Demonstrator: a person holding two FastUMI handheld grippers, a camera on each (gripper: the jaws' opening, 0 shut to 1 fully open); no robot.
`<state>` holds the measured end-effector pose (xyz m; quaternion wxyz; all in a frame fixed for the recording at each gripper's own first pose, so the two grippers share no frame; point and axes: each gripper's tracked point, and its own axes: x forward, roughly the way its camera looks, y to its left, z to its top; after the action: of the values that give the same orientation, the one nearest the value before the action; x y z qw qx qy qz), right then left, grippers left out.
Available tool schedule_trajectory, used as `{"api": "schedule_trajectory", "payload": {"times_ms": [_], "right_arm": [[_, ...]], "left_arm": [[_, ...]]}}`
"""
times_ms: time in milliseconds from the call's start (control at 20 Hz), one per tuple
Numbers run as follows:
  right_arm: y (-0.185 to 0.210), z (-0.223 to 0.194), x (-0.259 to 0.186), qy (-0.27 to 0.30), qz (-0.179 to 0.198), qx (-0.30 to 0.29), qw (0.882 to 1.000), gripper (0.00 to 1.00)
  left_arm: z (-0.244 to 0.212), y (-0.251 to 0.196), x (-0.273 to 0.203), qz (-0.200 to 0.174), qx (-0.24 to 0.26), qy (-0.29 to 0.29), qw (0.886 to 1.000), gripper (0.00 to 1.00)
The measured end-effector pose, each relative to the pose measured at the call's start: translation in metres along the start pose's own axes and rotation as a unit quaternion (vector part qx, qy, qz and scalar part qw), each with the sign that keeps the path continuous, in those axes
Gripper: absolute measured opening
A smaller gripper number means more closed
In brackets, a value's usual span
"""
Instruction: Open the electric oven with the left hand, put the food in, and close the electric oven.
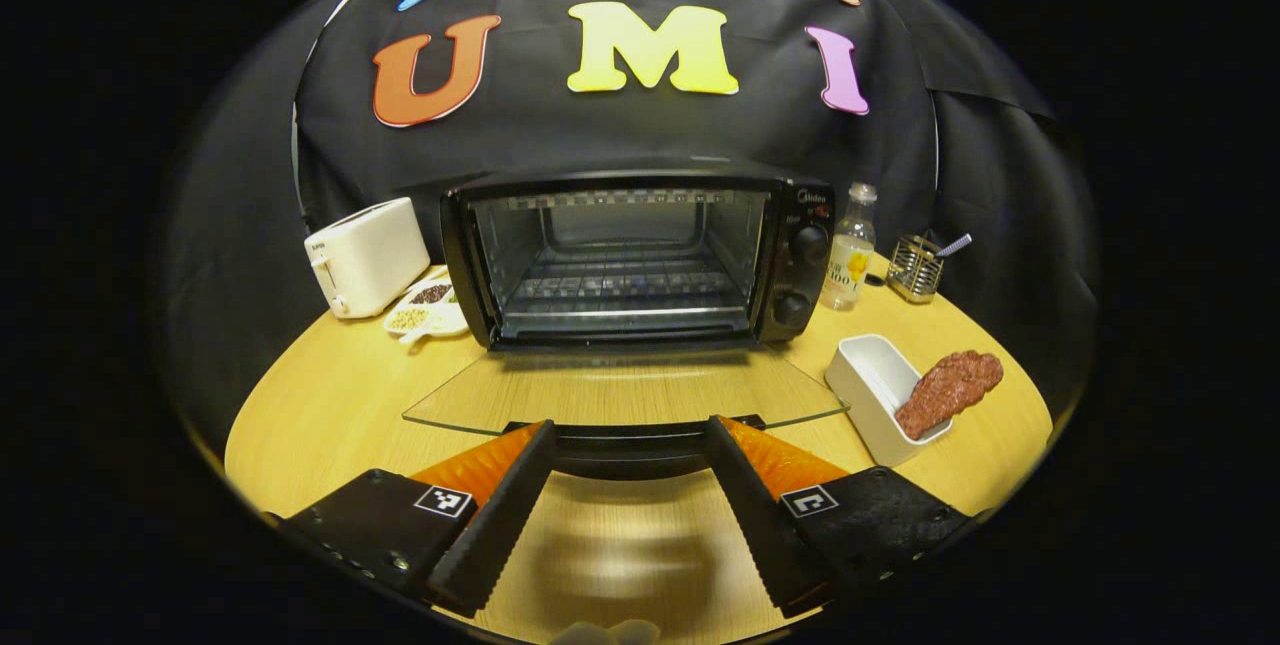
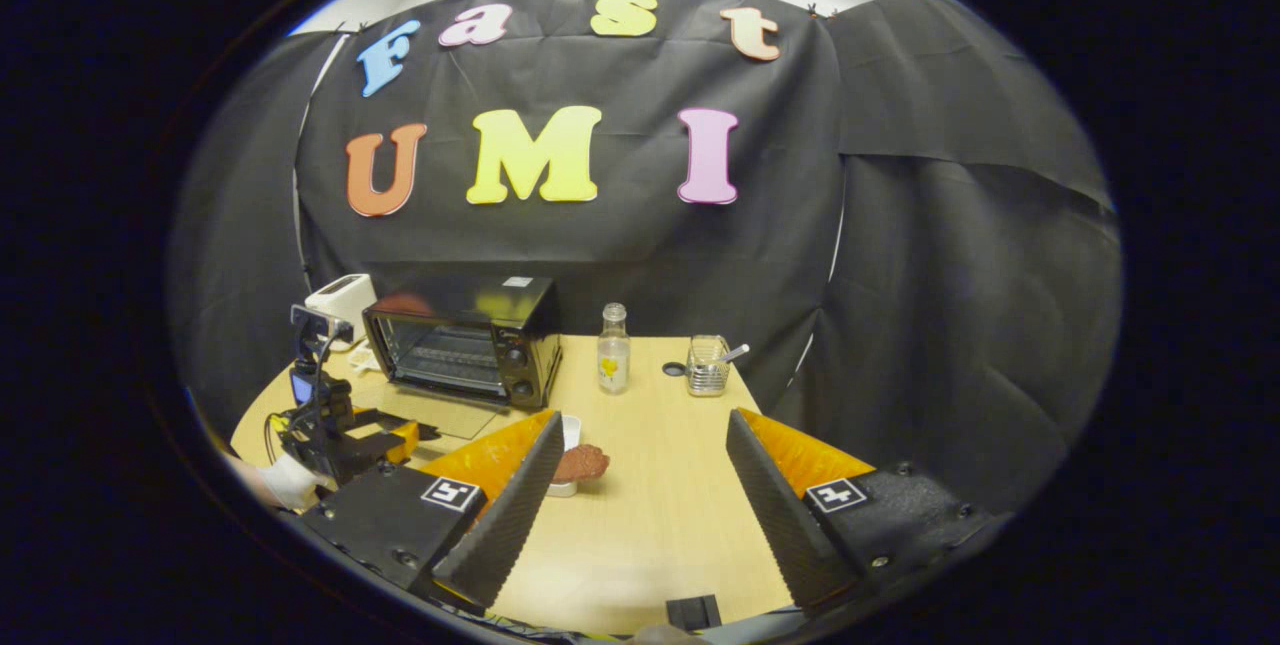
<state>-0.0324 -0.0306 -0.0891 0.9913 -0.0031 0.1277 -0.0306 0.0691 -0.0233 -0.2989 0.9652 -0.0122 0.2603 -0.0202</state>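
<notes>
Left gripper view: left tool [image 1: 630, 485] released, fingers spread either side of the door handle [image 1: 630, 447] of the lowered glass door [image 1: 620, 395]. Beyond, electric oven [image 1: 635, 260] stands open. Food [image 1: 948, 391] rests on white tray [image 1: 872, 380] at right. Right tool [image 2: 640, 495] released, level above the surface [image 2: 650, 505].

Left tongs [image 1: 630, 485] spread wide, level and low, right tongs [image 2: 640, 495] spread wide, raised, both holding nothing.
</notes>
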Motion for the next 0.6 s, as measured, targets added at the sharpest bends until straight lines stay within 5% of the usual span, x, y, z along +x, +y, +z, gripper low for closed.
{"api": "schedule_trajectory", "payload": {"times_ms": [600], "right_arm": [[-0.005,-0.026,0.007,0.027,-0.013,-0.004,1.0,1.0]], "left_arm": [[-0.044,-0.001,0.013,-0.002,-0.014,0.07,0.997,0.96]]}}
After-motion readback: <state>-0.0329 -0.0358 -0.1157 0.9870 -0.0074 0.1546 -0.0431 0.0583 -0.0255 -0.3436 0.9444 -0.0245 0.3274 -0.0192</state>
